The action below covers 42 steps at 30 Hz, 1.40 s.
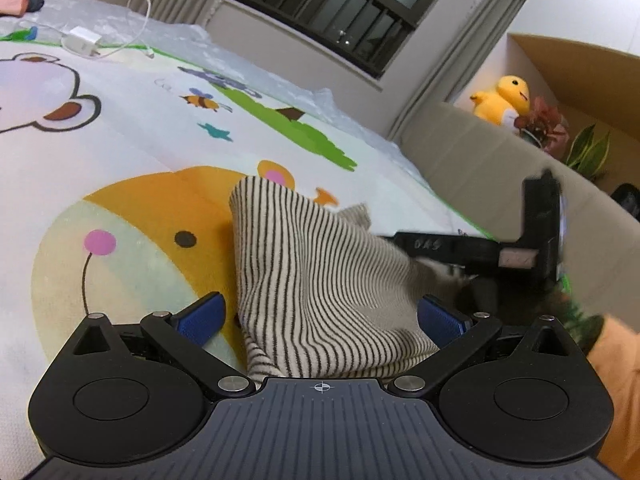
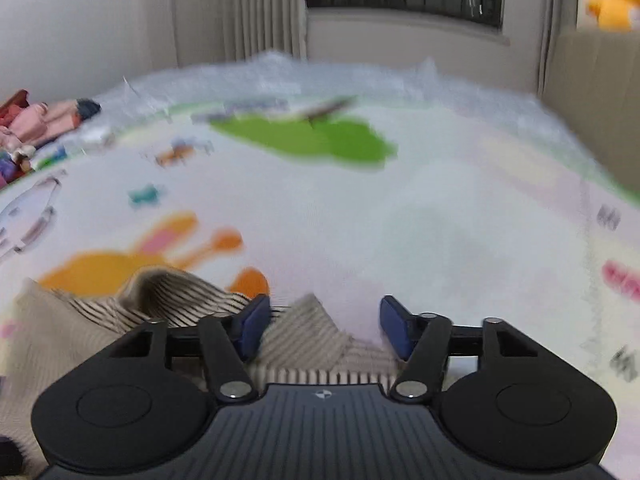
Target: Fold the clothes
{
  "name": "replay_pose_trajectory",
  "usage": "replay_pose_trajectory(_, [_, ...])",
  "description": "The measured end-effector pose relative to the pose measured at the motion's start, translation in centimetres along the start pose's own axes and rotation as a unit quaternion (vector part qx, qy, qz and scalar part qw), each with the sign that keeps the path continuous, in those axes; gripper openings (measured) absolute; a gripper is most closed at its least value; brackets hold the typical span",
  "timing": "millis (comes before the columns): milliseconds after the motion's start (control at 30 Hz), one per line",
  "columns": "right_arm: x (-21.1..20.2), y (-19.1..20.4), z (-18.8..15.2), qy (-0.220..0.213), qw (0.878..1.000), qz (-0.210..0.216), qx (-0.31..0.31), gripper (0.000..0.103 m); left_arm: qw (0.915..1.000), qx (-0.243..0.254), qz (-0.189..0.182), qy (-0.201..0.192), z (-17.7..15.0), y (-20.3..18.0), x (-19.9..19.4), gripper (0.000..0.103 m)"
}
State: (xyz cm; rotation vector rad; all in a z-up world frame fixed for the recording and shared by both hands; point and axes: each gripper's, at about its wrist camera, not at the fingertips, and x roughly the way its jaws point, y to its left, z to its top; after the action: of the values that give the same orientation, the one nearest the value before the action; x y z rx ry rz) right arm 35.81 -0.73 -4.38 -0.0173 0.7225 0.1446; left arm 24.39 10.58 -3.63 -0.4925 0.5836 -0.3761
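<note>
On my left-hand view, at the far left, a cartoon-printed mat covers the bed, with a white charger and its cable lying near the far edge. In the middle, the striped garment rises in a loose peak off the mat, over an orange cartoon face, and runs down between the blue pads of my left gripper; the jaws stand wide apart with the cloth bunched between them, and I cannot see either pad pressing on it. Further right, the right gripper shows as a dark, blurred shape beside the garment's right edge, and behind it a yellow plush toy sits on a ledge by a cardboard box. An orange sleeve fills the lower right corner. In my right-hand view everything is smeared by motion. At the left, the striped garment lies rumpled on the mat, a fold standing up beside the left pad. My right gripper has its jaws partly apart, and a corner of the fabric pokes up between them; the right pad is clear of the cloth, and I cannot tell whether the left one touches it. At the far left a heap of pink clothes lies at the bed's edge.
</note>
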Motion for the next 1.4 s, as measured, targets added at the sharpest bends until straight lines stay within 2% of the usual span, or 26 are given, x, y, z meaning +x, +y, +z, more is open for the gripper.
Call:
replay_pose_trajectory(33, [-0.2,0.0,-0.2,-0.006,1.0,-0.002,0.0,0.03,0.9999,-0.006,-0.005,-0.006,0.0,0.2,-0.2,0.103])
replay_pose_trajectory(67, [-0.7,0.1,-0.2,-0.007,1.0,-0.001,-0.002,0.02,0.9998,-0.013,-0.011,-0.011,-0.1,0.4,-0.4,0.103])
replay_pose_trajectory(133, [-2.2,0.4,-0.2,-0.015,1.0,0.004,-0.01,0.013,0.9981,-0.041,-0.034,-0.03,-0.1,1.3,-0.9,0.103])
replay_pose_trajectory(200, [-4.8,0.8,-0.3,-0.033,0.999,0.02,-0.016,0.012,0.9955,-0.065,-0.051,-0.047,0.0,2.1,-1.4,0.103])
replay_pose_trajectory(333, [-12.4,0.5,-1.9,-0.067,0.994,0.08,0.005,0.011,0.9925,-0.083,-0.066,-0.061,0.3,2.7,-1.9,0.103])
replay_pose_trajectory(400, [-15.4,0.3,-3.7,-0.069,0.993,0.097,0.017,0.011,0.9926,-0.082,-0.063,-0.064,0.5,2.5,-2.1,0.103])
replay_pose_trajectory(467, [-17.1,0.3,-6.0,-0.051,0.992,0.11,0.028,0.01,0.9936,-0.079,-0.052,-0.062,0.7,1.9,-2.7,0.103])
replay_pose_trajectory(633, [-18.0,0.7,-10.4,-0.029,0.993,0.114,0.028,0.01,0.9951,-0.054,-0.046,-0.068,1.4,-0.8,-5.9,0.103])
replay_pose_trajectory(767, [-17.8,1.0,-11.5,-0.029,0.993,0.113,0.03,0.01,0.9942,-0.023,-0.059,-0.087,2.7,-3.3,-8.0,0.103])
replay_pose_trajectory(900, [-17.6,0.7,-12.6,-0.025,0.993,0.11,0.036,0.01,0.993,-0.014,-0.083,-0.084,4.0,-5.2,-7.4,0.103])
replay_pose_trajectory(967, [-17.8,0.4,-13.2,-0.027,0.993,0.107,0.034,0.01,0.9951,0.001,-0.071,-0.068,4.1,-5.9,-6.4,0.103])
replay_pose_trajectory(1133, [-19.6,-0.4,-14.1,-0.029,0.994,0.101,0.04,0.01,0.9991,0.042,0.002,0.009,1.9,-5.0,-4.1,0.103])
replay_pose_trajectory(1200, [-21.5,-0.5,-13.5,-0.052,0.993,0.104,0.032,0.012,0.998,0.05,0.029,0.025,1.0,-3.6,-4.2,0.103])
replay_pose_trajectory(1300, [-24.4,-0.6,-12.6,-0.09,0.99,0.11,0.019,0.013,0.9973,0.042,0.05,0.034,0.3,-1.7,-4.5,0.103])
replay_pose_trajectory(1333, [-25.1,-0.5,-12.0,-0.106,0.989,0.107,0.014,0.015,0.9971,0.042,0.053,0.036,0.2,-1.3,-4.7,0.103])
replay_pose_trajectory(1400, [-25.1,-0.2,-11.1,-0.117,0.989,0.093,-0.004,0.027,0.9962,0.05,0.058,0.041,-0.2,-0.8,-5.1,0.103])
